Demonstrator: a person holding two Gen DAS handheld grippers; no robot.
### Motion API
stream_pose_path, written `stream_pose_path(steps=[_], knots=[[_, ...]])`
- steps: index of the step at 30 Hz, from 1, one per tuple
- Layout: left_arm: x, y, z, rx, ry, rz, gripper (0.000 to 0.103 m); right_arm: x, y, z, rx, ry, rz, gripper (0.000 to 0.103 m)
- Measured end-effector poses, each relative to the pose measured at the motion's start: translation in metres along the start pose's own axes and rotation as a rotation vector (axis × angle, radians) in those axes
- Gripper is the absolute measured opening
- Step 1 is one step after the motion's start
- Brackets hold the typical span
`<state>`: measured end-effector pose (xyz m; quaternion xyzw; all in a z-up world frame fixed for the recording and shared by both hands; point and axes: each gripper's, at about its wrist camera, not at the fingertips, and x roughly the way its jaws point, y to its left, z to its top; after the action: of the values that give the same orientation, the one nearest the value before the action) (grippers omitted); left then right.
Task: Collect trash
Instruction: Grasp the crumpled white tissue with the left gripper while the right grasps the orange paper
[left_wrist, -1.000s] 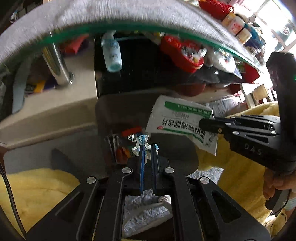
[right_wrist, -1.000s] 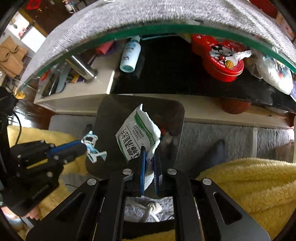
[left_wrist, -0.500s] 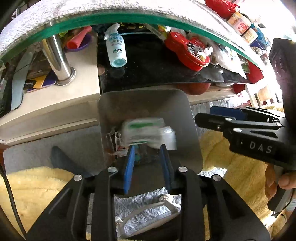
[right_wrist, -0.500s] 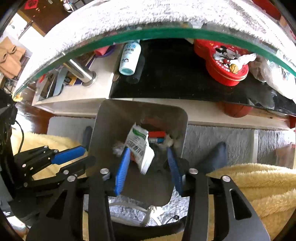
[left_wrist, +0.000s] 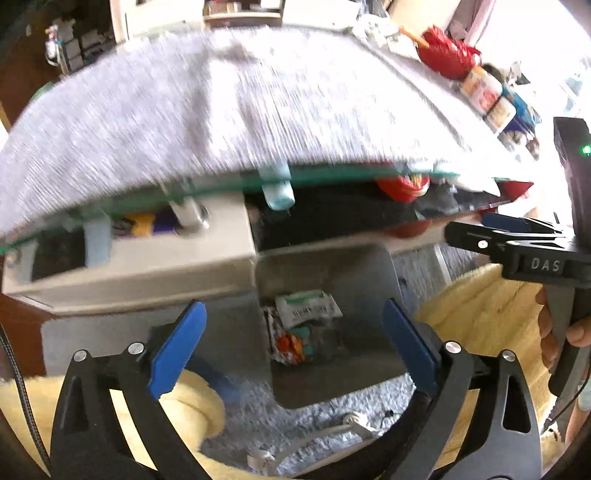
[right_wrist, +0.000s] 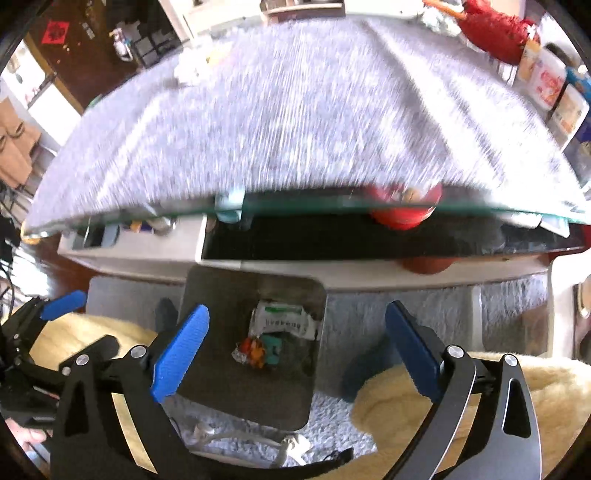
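Trash lies in the square grey metal bin (left_wrist: 325, 266) at lower centre of both frames: a white wrapper with green print (left_wrist: 308, 308) atop an orange-and-teal crumpled packet (right_wrist: 258, 350). My left tongs (left_wrist: 293, 343) and right tongs (right_wrist: 297, 343) are opening wide, nothing between them, below the grey-clothed glass bench (right_wrist: 295, 122).

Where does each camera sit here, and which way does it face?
Left wrist: on the left gripper, looking down into the grey metal bin; jaws opening, empty; right gripper and a hand at right.
Right wrist: on the right gripper, same bin; jaws opening, empty.
Shared: the white-and-green packet, grey-covered table.
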<state>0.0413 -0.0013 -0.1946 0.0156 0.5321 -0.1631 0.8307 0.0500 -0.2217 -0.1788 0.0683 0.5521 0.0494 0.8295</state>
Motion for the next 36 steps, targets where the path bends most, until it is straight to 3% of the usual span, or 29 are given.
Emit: stream_pose_path(steps=[5,12,25,36], knots=[[-0.027,0.008,0.028,-0.004,-0.079,0.030,0.093,-0.027,-0.002,0.034,0.003,-0.084,0.008,0.099],[-0.036,0.017,0.068,-0.005,-0.122,0.052,0.093,-0.031,0.007,0.081,-0.033,-0.132,-0.007,0.099],[-0.002,0.031,0.128,-0.011,-0.110,0.053,0.093,0.004,0.018,0.145,-0.034,-0.122,0.004,0.099],[0.051,0.046,0.204,-0.041,-0.091,0.038,0.093,0.040,0.016,0.221,-0.003,-0.139,-0.023,0.099]])
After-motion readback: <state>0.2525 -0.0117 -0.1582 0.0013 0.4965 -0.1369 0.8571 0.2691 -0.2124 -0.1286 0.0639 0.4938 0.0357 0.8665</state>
